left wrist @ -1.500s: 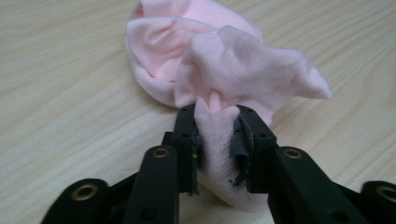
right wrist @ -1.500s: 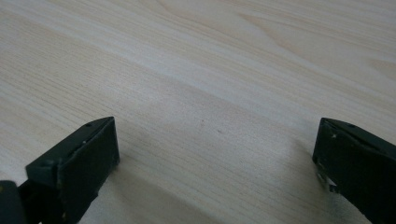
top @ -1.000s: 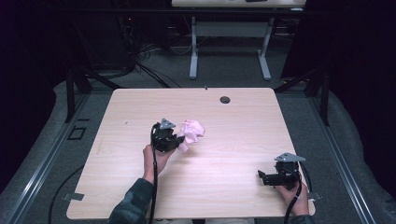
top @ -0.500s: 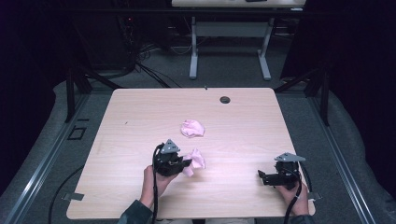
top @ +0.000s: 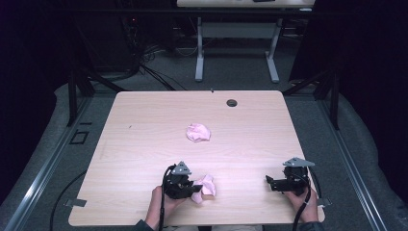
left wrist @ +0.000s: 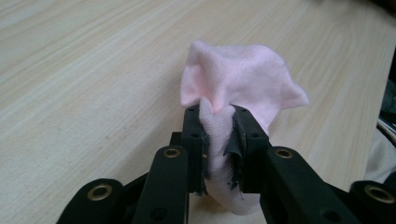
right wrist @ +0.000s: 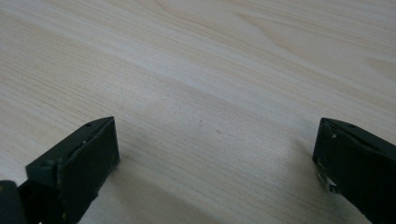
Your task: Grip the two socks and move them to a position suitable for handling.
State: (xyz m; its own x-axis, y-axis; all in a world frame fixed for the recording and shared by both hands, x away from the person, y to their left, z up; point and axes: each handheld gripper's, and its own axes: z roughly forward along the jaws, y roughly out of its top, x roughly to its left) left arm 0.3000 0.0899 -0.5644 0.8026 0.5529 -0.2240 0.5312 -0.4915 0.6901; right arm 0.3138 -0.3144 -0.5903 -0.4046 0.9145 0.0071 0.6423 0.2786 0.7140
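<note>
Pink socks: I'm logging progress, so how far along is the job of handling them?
Done: one pink sock is pinched in the left hand-held gripper near the table front edge. In hand: that sock, lying partly on the wood. Left: the second pink sock lies mid-table, untouched; the right hand-held gripper is open and empty.

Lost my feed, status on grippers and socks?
Left gripper clamped on pink sock. Right gripper open, idle. Second sock mid-table. Nothing obstructing.
</note>
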